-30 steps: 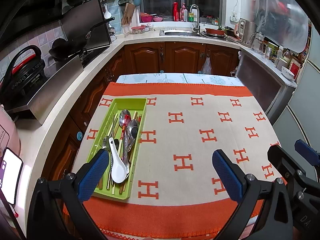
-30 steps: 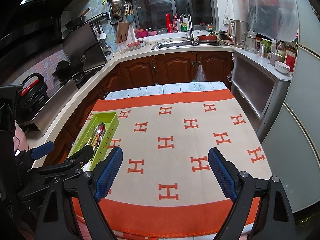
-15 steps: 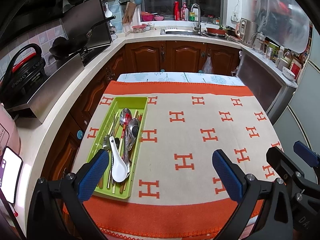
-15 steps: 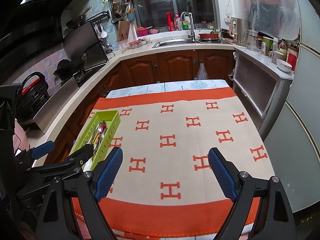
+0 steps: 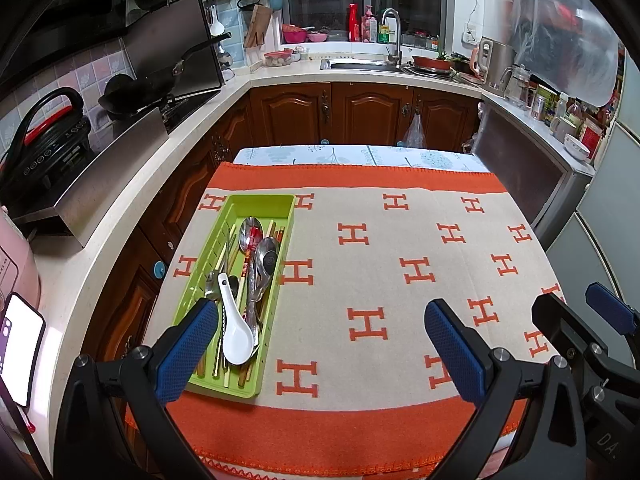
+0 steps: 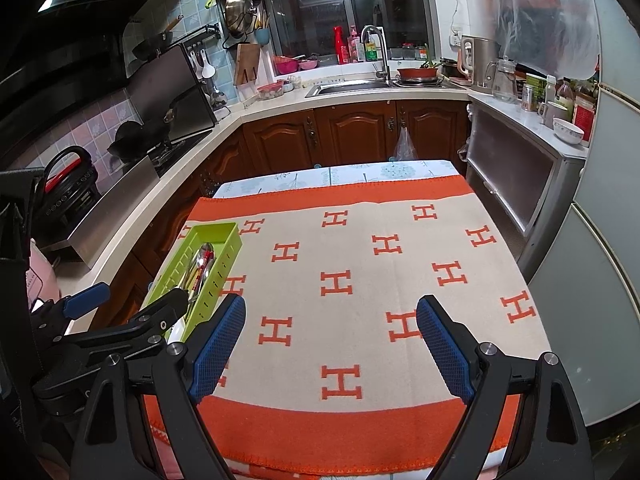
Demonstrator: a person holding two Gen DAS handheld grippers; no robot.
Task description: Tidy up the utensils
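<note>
We read large orange letters "H" printed in rows across the cream cloth (image 5: pixel 376 280), which has orange borders and covers the table. The letters "DA" show in white on the black body at the lower right of the left wrist view; the rest is cut off. The bottles and jars by the window and on the right counter carry labels too small for us to read.

On the left side of the cloth lies a long green tray (image 5: pixel 276 204), its length running from near to far. In it we see two metal spoons (image 5: pixel 267 256) toward the far half, a white ceramic spoon (image 5: pixel 237 340) at the near end, red patterned chopsticks (image 5: pixel 249 250) and wooden chopsticks lying lengthwise, all piled together. The far end of the tray is bare.

Our left claw (image 5: pixel 320 344) hangs released above the near edge of the cloth, its left finger over the near end of the tray, holding nothing. Our right claw (image 6: pixel 331 346) is likewise spread wide and empty, over the middle of the near cloth, right of the tray (image 6: pixel 228 248).
</note>
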